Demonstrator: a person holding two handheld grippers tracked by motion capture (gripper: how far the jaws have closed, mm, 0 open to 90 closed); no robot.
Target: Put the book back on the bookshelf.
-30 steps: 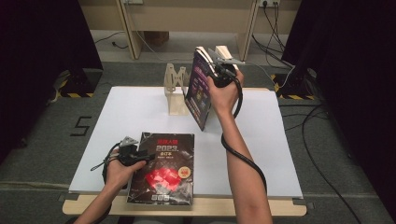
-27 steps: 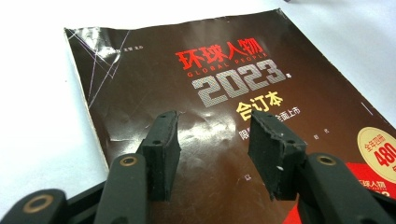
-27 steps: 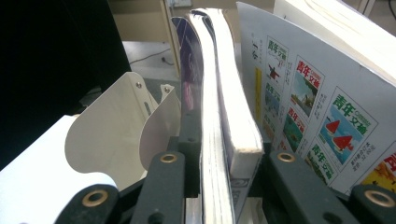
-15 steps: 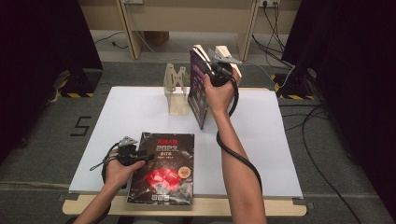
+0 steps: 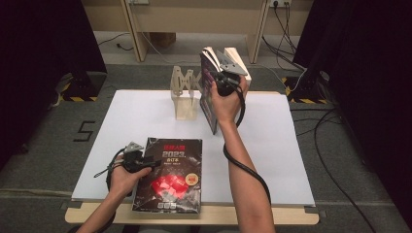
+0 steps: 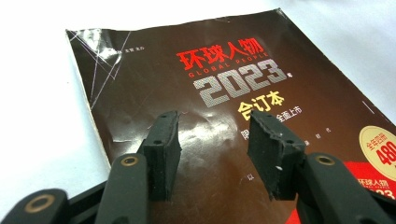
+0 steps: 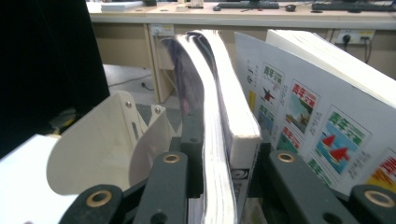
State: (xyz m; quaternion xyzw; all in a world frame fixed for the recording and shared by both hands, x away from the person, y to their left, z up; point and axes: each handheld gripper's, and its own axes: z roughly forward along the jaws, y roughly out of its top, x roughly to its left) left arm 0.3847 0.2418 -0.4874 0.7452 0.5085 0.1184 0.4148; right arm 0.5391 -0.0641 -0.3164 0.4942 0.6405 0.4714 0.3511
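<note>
- The right gripper (image 5: pixel 219 83) was clamped on a thick dark-covered bound volume (image 5: pixel 208 92), held upright on its lower edge at the far side of the white table (image 5: pixel 282 145), just right of the pale wooden folding book rack (image 5: pixel 182 94). Its jaws had just been opening a little with the book between them; any further slackening could have let the heavy volume slide or topple onto the tabletop.
- In the right gripper view the jaws pinched the book (image 7: pixel 212 140) near one edge, and the pages above bowed sideways. I judged that a grip so far off centre could have let the book twist or fan open while being moved.
- A white-covered book with small coloured pictures (image 7: pixel 317 121) stood close behind; swinging the held volume could have knocked it over.
- The rack looked light, so a bump from the book might have pushed or tipped it.
- The left gripper (image 6: pixel 215 154) hovered with its jaws apart, holding nothing, over a glossy dark magazine with red and silver lettering (image 5: pixel 170 174) lying flat at the near edge. Pressing down could have scuffed the cover or nudged it off the table.
</note>
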